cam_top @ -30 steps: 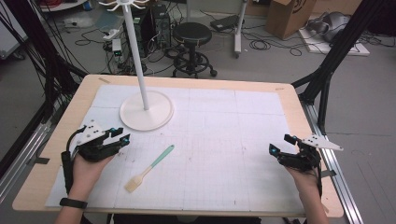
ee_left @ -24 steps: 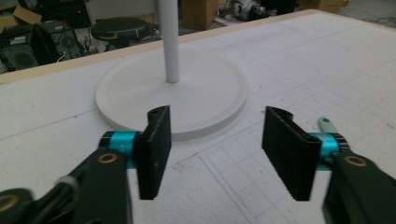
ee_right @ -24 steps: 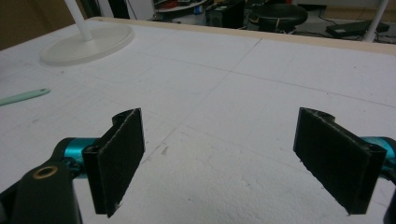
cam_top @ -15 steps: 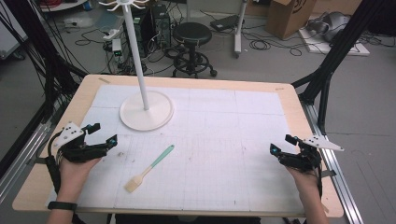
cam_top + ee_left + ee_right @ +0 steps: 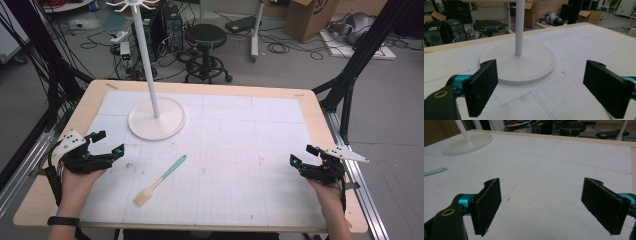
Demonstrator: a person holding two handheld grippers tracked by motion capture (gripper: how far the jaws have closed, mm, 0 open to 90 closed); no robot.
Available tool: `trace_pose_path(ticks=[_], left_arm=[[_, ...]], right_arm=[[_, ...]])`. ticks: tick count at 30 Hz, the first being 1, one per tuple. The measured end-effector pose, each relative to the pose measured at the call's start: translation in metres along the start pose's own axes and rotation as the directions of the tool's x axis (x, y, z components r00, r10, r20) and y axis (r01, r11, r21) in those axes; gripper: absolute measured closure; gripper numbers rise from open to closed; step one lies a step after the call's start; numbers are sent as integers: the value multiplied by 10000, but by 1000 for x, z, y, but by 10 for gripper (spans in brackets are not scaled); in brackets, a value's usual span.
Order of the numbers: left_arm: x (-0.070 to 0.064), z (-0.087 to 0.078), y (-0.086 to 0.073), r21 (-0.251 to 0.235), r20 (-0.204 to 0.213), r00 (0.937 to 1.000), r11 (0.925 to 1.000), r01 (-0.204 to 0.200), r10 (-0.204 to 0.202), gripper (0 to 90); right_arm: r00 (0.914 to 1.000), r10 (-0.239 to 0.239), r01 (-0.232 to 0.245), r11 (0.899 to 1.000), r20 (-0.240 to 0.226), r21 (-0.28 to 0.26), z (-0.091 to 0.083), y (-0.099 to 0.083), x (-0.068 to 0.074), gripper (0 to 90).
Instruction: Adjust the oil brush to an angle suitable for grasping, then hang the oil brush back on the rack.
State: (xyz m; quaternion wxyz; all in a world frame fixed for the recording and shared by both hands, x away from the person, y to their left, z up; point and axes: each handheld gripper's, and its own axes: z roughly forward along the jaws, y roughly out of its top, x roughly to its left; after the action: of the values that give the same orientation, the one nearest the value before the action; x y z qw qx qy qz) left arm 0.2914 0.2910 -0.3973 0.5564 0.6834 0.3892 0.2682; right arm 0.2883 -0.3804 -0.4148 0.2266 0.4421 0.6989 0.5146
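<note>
Currently both sets of fingers spread, nothing between: left gripper (image 5: pixel 111 143) at frame lower left, right gripper (image 5: pixel 301 155) lower right; brush (image 5: pixel 159 181) on worktop (image 5: pixel 240 130) btwn, nearer left.

The stand's pole (image 5: pixel 519 27) runs off the top edge.

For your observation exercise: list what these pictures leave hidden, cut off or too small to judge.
- Stand: the hooks at its top are cut by the high view's upper edge, and the pole by the left gripper view's.
- Brush: bristles too small in the high view; in the right gripper view its left edge cuts off all but the handle tip.
</note>
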Motion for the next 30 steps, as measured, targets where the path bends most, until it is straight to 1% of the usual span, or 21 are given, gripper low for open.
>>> trace_pose_path(ticks=[5, 6, 7, 8, 11, 14, 15, 17, 18, 19, 20, 21, 22, 23, 24, 25, 26, 27, 28, 29, 30], left_arm=[[1, 1, 0, 101, 32, 10000, 9999, 51, -51, 132], [0, 2, 0, 121, 74, 9999, 9999, 94, -95, 132], [0, 3, 0, 143, 116, 9999, 9998, 99, -100, 132], [-1, 3, 1, 127, 182, 9998, 9999, 116, -118, 132], [-3, 4, 3, 64, 251, 9995, 9998, 168, -169, 132], [-6, 3, 7, 98, 358, 9994, 9999, 35, -39, 133], [-6, 3, 7, 98, 358, 9994, 9999, 35, -39, 134], [-8, 3, 8, 147, 496, 9987, 9999, 80, -87, 136], [-11, 3, 9, 230, 625, 9979, 9996, 136, -150, 136], [-11, 3, 9, 230, 625, 9979, 9996, 136, -150, 136], [-16, 6, 10, 355, 622, 9981, 9994, 23, -45, 141], [-16, 6, 10, 355, 622, 9981, 9994, 23, -45, 145], [-22, 9, 11, 453, 625, 9980, 9989, -148, 119, 148], [-22, 9, 11, 453, 625, 9980, 9989, -148, 119, 159], [-28, 12, 12, 460, 665, 9977, 9988, -182, 152, 165], [-28, 12, 12, 460, 665, 9977, 9988, -182, 152, 165], [-33, 15, 13, 506, 791, 9968, 9985, -186, 146, 165], [-33, 15, 13, 506, 791, 9968, 9985, -186, 146, 165], [-41, 18, 12, 616, 923, 9954, 9976, -318, 260, 166], [-41, 18, 12, 616, 923, 9954, 9976, -318, 260, 170], [-48, 22, 10, 833, 1037, 9944, 9961, -299, 211, 174]], right_arm=[[10000, -29, 29, 10000, 31, -26, 0, 0, 0, 154], [10000, 39, -39, 10000, 34, 9, -1, 0, 0, 154], [10000, -51, 51, 10000, 36, -22, -2, -1, -1, 154], [10000, 34, -34, 10000, 39, -41, -2, 0, 0, 155], [10000, 56, -55, 9999, 69, -103, -4, 0, 0, 155], [9999, 124, -122, 9998, 103, -138, -5, 1, 0, 154], [9999, 124, -122, 9998, 103, -138, -5, 1, 0, 154], [9999, 103, -101, 9998, 133, -166, -5, 1, -2, 155], [9998, 146, -144, 9998, 161, -126, -6, 0, -3, 154], [9998, 146, -144, 9998, 161, -126, -6, 0, -3, 154], [9998, 144, -142, 9998, 169, -144, -7, 0, -4, 154], [9998, 144, -142, 9998, 169, -144, -7, 0, -4, 154], [9997, 134, -131, 9998, 212, -167, -8, 0, -4, 155], [9997, 134, -131, 9998, 212, -167, -8, 0, -4, 155], [9997, 137, -133, 9997, 219, -196, -9, 0, -4, 155], [9997, 137, -133, 9997, 219, -196, -9, 0, -4, 155], [9997, 95, -90, 9997, 243, -218, -10, 0, -5, 155], [9997, 95, -90, 9997, 243, -218, -10, 0, -5, 155], [9996, 98, -92, 9997, 249, -221, -10, 0, -5, 155], [9996, 133, -128, 9997, 230, -210, -10, 0, -5, 155], [9996, 156, -153, 9998, 215, -148, -9, 0, -5, 155]])
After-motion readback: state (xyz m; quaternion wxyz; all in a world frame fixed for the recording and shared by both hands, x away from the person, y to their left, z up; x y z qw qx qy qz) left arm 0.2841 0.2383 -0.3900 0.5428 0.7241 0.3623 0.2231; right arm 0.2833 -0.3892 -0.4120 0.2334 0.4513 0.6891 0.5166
